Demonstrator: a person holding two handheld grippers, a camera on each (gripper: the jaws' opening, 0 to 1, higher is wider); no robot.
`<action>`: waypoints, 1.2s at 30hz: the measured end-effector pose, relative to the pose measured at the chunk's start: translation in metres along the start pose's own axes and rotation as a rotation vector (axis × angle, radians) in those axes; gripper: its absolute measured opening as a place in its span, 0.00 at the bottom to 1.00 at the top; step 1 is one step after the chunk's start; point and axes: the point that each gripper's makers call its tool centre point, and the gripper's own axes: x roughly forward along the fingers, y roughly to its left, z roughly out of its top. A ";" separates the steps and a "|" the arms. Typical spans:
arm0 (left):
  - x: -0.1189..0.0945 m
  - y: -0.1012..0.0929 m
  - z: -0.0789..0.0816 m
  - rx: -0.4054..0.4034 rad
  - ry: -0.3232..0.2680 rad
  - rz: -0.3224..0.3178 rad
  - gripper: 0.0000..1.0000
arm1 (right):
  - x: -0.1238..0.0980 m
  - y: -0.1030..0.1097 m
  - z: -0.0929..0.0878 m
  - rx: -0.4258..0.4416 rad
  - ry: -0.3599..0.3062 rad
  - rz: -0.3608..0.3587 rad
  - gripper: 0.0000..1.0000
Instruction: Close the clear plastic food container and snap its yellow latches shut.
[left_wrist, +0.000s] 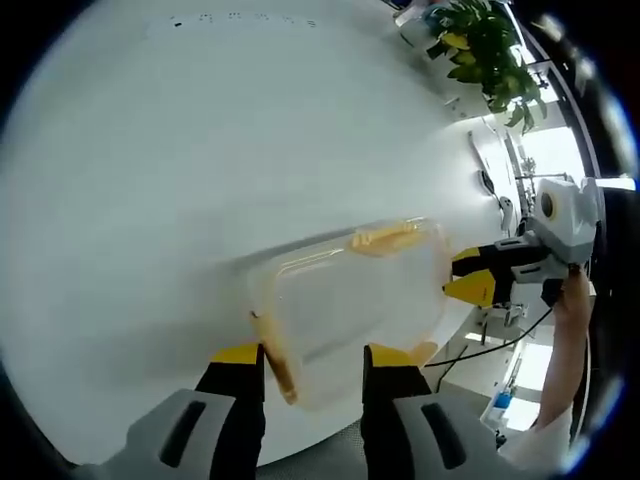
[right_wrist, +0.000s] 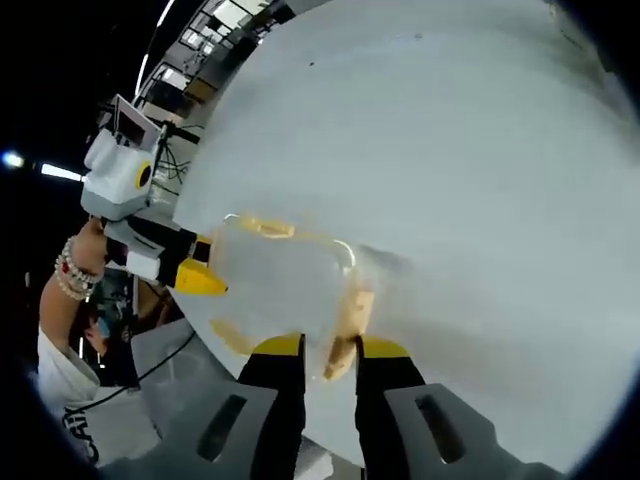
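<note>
Left tongs (left_wrist: 312, 358) and right tongs (right_wrist: 328, 350) face each other, jaws parted.

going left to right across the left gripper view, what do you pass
bare white table → yellow latch at the container's left edge → clear plastic container → right gripper coming in from the right → hand holding it. The potted plant sits at upper right, far across the table.

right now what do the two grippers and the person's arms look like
Both grippers, left gripper and right gripper, have black jaws with yellow tips on grey housings. Each carries a white-grey camera box; a black cable trails from the right one. The person wears a beaded bracelet and a white sleeve.
</note>
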 end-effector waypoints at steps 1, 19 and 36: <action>0.000 0.000 0.000 0.001 0.000 0.000 0.31 | 0.000 0.000 -0.001 0.014 -0.003 0.005 0.13; -0.007 0.003 0.003 0.306 -0.146 -0.013 0.39 | -0.005 0.002 -0.012 -0.206 -0.015 0.021 0.16; -0.043 -0.063 0.020 0.980 -0.535 -0.041 0.16 | -0.019 0.072 0.047 -0.572 -0.262 0.077 0.00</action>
